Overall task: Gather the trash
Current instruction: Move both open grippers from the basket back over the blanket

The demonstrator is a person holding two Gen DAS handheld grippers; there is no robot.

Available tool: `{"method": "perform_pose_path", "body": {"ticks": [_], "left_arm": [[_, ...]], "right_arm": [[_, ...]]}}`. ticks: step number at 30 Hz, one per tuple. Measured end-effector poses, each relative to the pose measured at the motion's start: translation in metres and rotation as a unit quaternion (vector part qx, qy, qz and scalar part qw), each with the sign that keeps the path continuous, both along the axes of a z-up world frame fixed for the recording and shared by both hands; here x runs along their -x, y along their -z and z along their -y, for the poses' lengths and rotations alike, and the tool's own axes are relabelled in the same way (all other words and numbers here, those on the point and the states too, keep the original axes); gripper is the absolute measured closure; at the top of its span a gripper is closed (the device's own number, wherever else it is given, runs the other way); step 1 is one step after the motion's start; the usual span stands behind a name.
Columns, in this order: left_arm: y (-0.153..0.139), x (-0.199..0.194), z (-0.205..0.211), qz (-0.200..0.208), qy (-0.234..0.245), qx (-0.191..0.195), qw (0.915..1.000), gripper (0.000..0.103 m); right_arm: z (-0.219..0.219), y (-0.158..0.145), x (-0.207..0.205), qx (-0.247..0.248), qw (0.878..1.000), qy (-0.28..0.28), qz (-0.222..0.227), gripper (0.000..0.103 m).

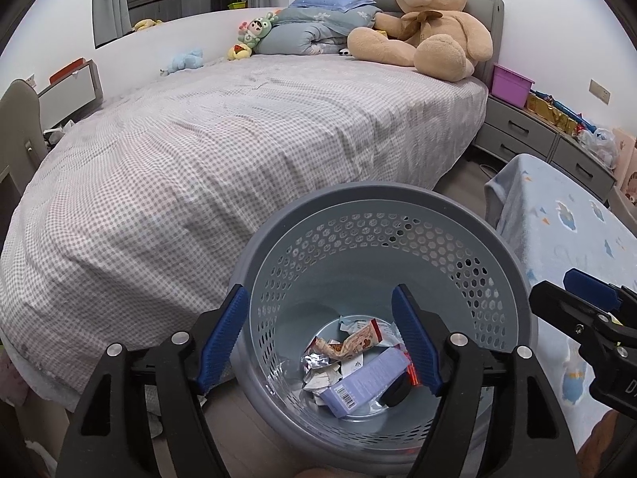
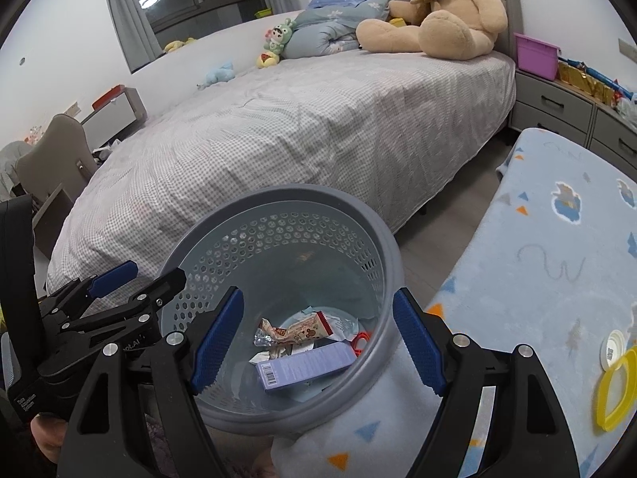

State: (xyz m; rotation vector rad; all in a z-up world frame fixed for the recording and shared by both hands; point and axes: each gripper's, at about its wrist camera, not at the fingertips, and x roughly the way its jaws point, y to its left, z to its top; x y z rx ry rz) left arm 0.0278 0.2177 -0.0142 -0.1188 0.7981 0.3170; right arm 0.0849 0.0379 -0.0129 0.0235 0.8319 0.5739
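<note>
1. Left gripper: hanging directly above the mouth of the perforated grey wastebasket, jaws spread wide with nothing between the blue ribbed pads. Probably parked here for a drop straight down the middle.
2. Right gripper: likewise poised over the same bin, jaws wide apart and empty, pointing down into it from the blanket side.
3. Trash already collected at the bottom of the bin: a lilac carton with a barcode, a crinkled snack wrapper printed red and cream, a scrap of crumpled foil, torn white paper bits, something small and red-orange at the edge, and a dark rounded object half hidden under the carton.
4. Wastebasket: rigid moulded plastic, round and tapering, smooth thick rim, walls pierced with a honeycomb of holes. Standing on the floor between the bed and a table under a pale blue fleece blanket, touching or just beside the blanket's hanging edge; close to both places for easy reach.
5. Left on the blanket, near the right gripper: a flat white lid overlapping a yellow plastic ring, possibly next for collection.
6. Bed: gingham cotton sheet, creased; plush teddy bear seated at the headboard, beside a rolled grey quilt.
</note>
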Motion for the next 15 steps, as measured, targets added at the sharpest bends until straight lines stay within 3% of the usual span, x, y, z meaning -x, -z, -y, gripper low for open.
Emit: {"method": "perform_pose_path", "body": {"ticks": [8,15], "left_arm": [[-0.006,0.006,0.017,0.013,0.020,0.004,0.9997,0.026],[-0.013,0.009,0.051,0.023,0.062,0.011,0.9977,0.025]], "right_arm": [[0.034,-0.006,0.018,0.003,0.999,0.036,0.005,0.019],[0.090,-0.002,0.044,0.020,0.996,0.082,0.003,0.015]]}}
